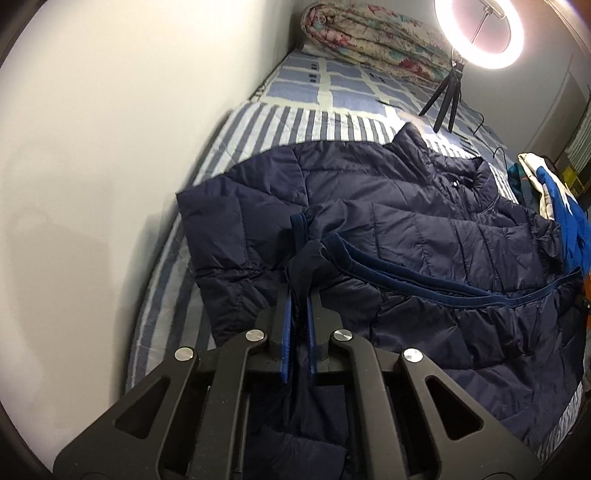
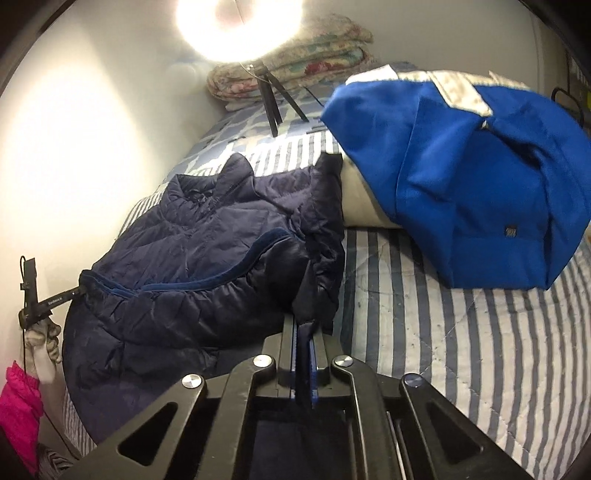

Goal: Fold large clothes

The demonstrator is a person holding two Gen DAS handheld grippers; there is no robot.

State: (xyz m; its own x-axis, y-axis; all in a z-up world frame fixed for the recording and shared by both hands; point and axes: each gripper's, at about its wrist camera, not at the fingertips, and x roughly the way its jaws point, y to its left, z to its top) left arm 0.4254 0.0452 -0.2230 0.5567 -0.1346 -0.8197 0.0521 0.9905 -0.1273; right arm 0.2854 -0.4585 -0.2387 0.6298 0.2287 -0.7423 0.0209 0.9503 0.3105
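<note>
Looking through the left wrist view, I am seeing the navy quilted jacket (image 1: 406, 229) lying flat on the striped bed (image 1: 207, 155), its collar pointing away toward the ring light (image 1: 476, 29) and its long axis running from the near hem to that collar. My left tongs (image 1: 298, 291) are pinching shut on a fold of the jacket's dark fabric at the near hem, beside the blue trim edge. A white wall is running close along the left side of the bed, so room is tight there. A folded floral quilt (image 1: 373, 40) is sitting at the far end, and a blue and white garment (image 1: 561, 214) is getting cut off at the right edge. The near part of the jacket is disappearing under the tongs' black frame.

Switching to the right wrist view, I am watching my right tongs (image 2: 304, 325) clamping shut on the jacket's (image 2: 207, 266) right-hand edge, with dark cloth bunching between the pads. The blue and white garment (image 2: 461, 177) is lying just beside the jacket on the right, with bare striped bedding open below it. Glare from the ring light (image 2: 240, 26) is washing out the far wall. At the left edge a gloved hand (image 2: 42, 339) and a pink sleeve (image 2: 18, 406) are showing only partly.
</note>
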